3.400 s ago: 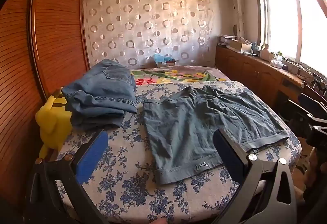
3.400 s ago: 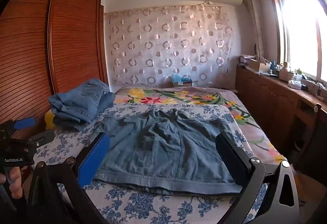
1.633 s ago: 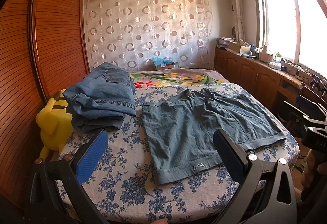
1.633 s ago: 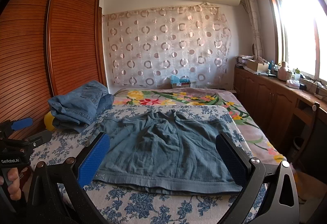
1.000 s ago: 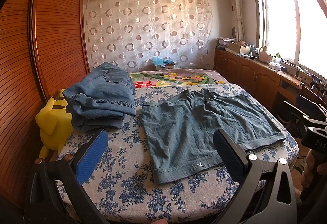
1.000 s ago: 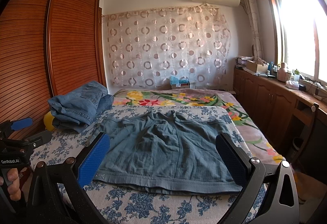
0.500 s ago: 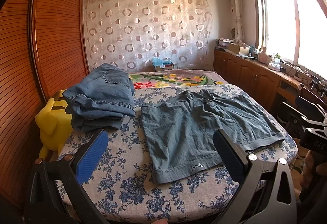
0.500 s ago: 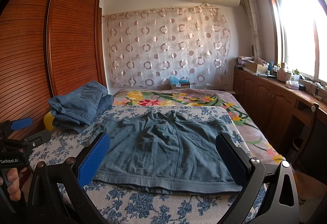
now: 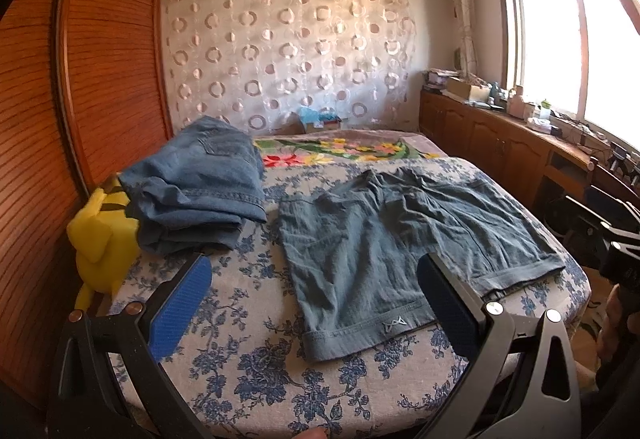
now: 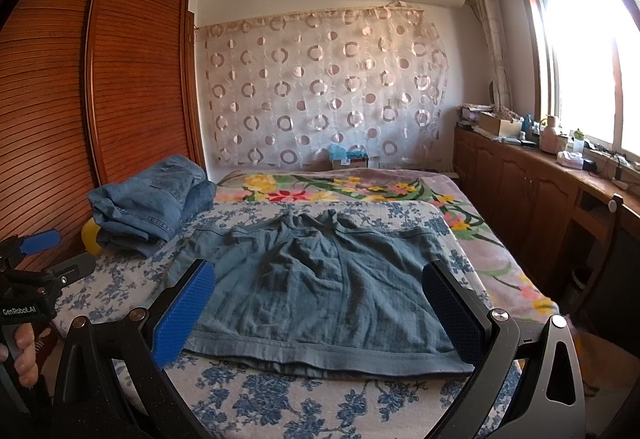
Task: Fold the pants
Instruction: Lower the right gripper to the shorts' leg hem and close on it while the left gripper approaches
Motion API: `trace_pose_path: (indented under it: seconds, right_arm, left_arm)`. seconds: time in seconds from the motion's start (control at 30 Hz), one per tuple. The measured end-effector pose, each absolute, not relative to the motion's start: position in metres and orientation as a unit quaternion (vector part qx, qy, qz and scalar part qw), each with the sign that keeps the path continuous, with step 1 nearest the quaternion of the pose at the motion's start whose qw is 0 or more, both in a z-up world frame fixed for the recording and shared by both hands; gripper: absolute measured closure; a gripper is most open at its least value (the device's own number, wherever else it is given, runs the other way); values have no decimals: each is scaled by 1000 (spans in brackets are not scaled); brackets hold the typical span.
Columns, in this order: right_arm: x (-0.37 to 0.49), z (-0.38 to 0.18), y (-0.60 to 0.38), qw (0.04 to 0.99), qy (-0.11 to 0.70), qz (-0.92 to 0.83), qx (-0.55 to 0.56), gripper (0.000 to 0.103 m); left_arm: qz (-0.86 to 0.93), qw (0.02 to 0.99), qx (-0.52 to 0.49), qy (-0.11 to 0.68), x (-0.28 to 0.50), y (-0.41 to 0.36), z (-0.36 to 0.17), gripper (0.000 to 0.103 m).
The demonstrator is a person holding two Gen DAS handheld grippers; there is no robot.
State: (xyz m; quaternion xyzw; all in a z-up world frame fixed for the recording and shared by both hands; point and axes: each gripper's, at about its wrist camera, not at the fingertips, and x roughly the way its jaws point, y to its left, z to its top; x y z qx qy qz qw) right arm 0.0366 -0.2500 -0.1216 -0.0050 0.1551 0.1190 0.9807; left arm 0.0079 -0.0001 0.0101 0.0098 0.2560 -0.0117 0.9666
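Observation:
Grey-blue shorts (image 9: 404, 243) lie spread flat on the floral bedsheet (image 9: 256, 351), both legs side by side, hems toward me; the right wrist view shows the same shorts (image 10: 320, 287) from their hem side. My left gripper (image 9: 316, 303) hovers above the near left bed edge, open, with nothing between its blue pads. My right gripper (image 10: 320, 307) is open too, held over the hem of the shorts without touching them. Its body shows at the far right of the left wrist view, and the left gripper (image 10: 40, 255) shows at the left of the right wrist view, held by a hand (image 10: 20, 351).
A stack of folded blue jeans (image 9: 196, 195) sits at the bed's left side, partly over a yellow plush toy (image 9: 100, 239). A wooden wardrobe (image 9: 80, 99) stands left. Cabinets (image 10: 532, 199) with clutter run under the window on the right. A flowered blanket (image 10: 352, 187) covers the bed's far end.
Almost nothing has changed. Both grippers stay open and nearly still, with only a slight drift of the views; the shorts lie as before.

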Motion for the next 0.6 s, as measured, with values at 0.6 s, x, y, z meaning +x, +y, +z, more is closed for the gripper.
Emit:
trace_pose_path:
  seconds: [0.6]
  right_arm:
    - [46,-130,-261,976,194,101,-14,0]
  left_arm:
    - [-79,946,10,314,43,3,-45,0]
